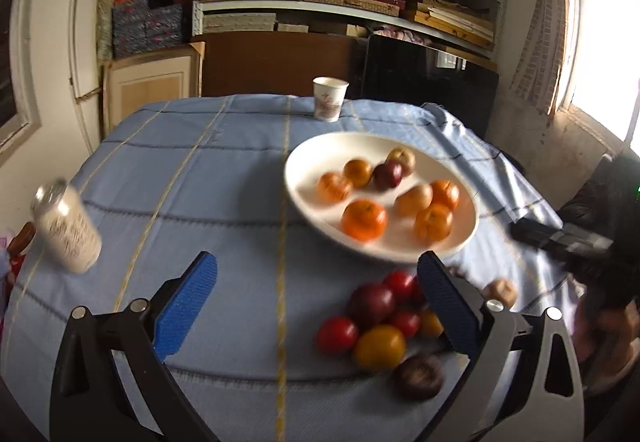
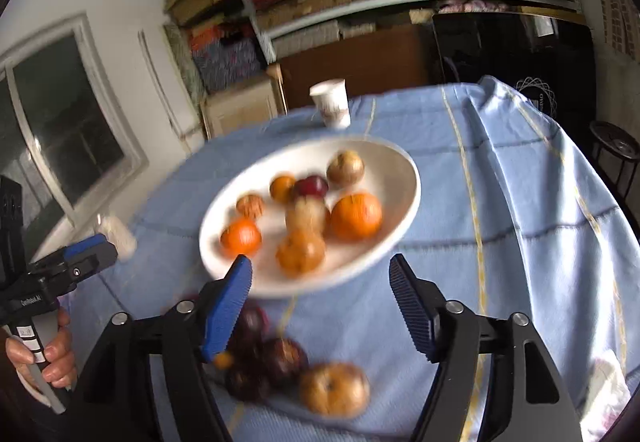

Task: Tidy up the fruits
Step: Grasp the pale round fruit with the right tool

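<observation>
Fruits are split between two spots right now, so the job looks roughly half done. A white plate (image 1: pixel 304 178) sits around the middle of the blue checked tablecloth (image 1: pixel 192 178), and eight pieces can be counted on it in the left wrist view: about five orange ones, one dark red, two tan or brownish. Motion blur makes that colour split a bit of a guess.

At 6 o'clock from the plate, a loose pile (image 1: pixel 380 326) is left on the cloth, touching or nearly touching each other. Roughly eight or nine are seen there: three or four small red ones, a big dark plum-coloured one, a yellow one, a small orange one, a dark brown one nearest the camera, plus a tan one (image 1: pixel 500 291) off at 3 o'clock of the pile. So about as many are still to be moved as are already plated.

The left gripper (image 1: pixel 318 302) is held wide open, nothing gripped, with the pile just by its right finger. The right gripper (image 2: pixel 320 296) is also spread wide and empty, hovering over the near rim of the plate with the pile below it.

One paper cup (image 1: pixel 330 98) is parked at 12 o'clock of the plate, and one can (image 1: pixel 66 226) at 9 o'clock near the table edge.
</observation>
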`<move>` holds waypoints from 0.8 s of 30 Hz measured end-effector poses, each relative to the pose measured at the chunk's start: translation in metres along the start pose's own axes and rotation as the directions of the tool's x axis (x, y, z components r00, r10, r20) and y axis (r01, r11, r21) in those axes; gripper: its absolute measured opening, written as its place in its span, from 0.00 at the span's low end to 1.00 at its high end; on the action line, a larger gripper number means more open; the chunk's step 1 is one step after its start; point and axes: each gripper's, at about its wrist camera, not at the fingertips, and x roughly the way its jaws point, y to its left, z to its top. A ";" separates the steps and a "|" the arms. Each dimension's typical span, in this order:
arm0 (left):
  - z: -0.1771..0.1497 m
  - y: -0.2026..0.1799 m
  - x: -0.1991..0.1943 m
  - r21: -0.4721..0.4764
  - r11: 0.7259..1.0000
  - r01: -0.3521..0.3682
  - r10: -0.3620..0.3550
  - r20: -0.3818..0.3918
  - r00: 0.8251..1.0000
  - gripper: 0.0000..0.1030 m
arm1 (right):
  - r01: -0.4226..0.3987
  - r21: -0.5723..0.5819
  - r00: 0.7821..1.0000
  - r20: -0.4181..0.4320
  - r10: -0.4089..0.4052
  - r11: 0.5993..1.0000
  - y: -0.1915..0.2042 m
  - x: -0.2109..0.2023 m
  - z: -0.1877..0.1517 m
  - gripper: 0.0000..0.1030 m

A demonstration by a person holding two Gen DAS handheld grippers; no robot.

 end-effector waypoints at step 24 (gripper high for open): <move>-0.019 0.004 -0.009 -0.033 0.999 -0.018 0.017 -0.026 1.000 0.96 | 0.089 -0.262 0.986 -0.110 -0.121 0.961 0.019 -0.014 -0.049 0.97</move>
